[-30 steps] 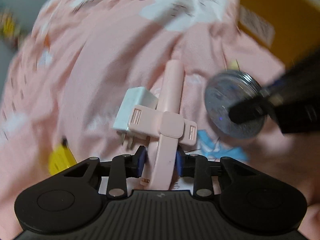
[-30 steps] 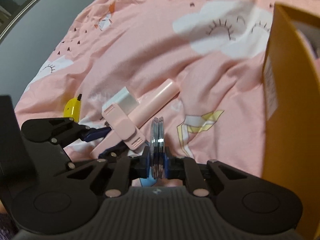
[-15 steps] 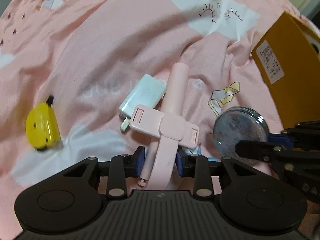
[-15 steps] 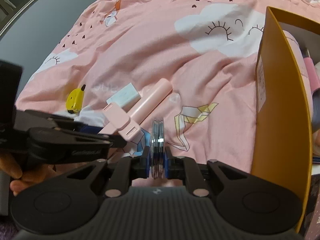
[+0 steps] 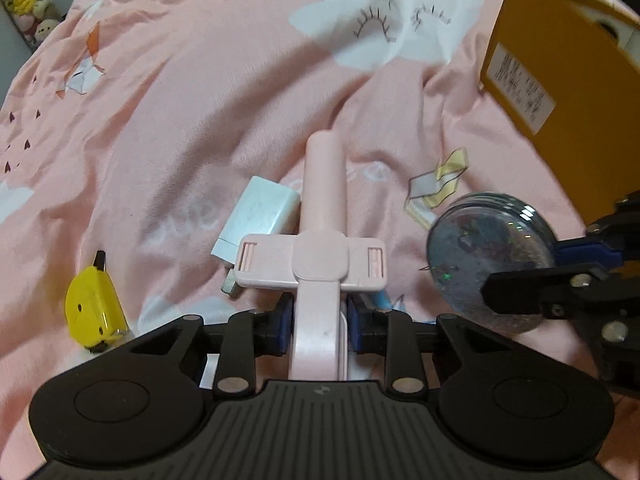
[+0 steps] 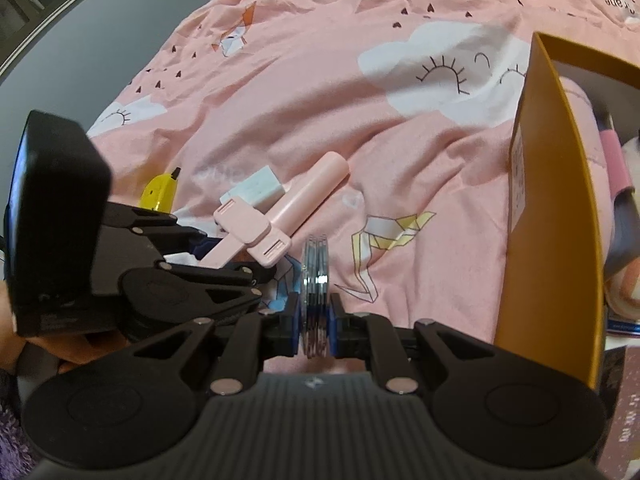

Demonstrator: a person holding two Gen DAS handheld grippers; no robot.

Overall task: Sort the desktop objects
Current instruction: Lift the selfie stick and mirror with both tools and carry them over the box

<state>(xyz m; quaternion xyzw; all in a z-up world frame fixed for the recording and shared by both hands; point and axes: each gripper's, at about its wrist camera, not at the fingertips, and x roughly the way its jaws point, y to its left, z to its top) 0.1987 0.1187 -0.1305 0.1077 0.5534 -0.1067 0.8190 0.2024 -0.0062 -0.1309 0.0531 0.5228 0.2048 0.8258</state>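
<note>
My left gripper (image 5: 318, 322) is shut on the stem of a pink selfie stick (image 5: 322, 200) with a cross-shaped phone clamp; it also shows in the right wrist view (image 6: 280, 210), held above the pink bedsheet. My right gripper (image 6: 316, 318) is shut on a round clear glitter disc (image 6: 316, 272), held on edge; it shows at the right in the left wrist view (image 5: 490, 262). A white charger plug (image 5: 260, 214) lies under the stick. A yellow tape measure (image 5: 94, 312) lies on the sheet to the left.
An open yellow-orange box (image 6: 552, 208) stands at the right with pink and white items inside; its wall with a label shows in the left wrist view (image 5: 560, 88). The pink printed sheet (image 6: 320, 92) covers the surface. A grey floor lies beyond the left edge.
Both grippers have risen with their objects and the views tilted toward the box. The selfie stick and disc stay gripped. The charger and tape measure have not moved.
</note>
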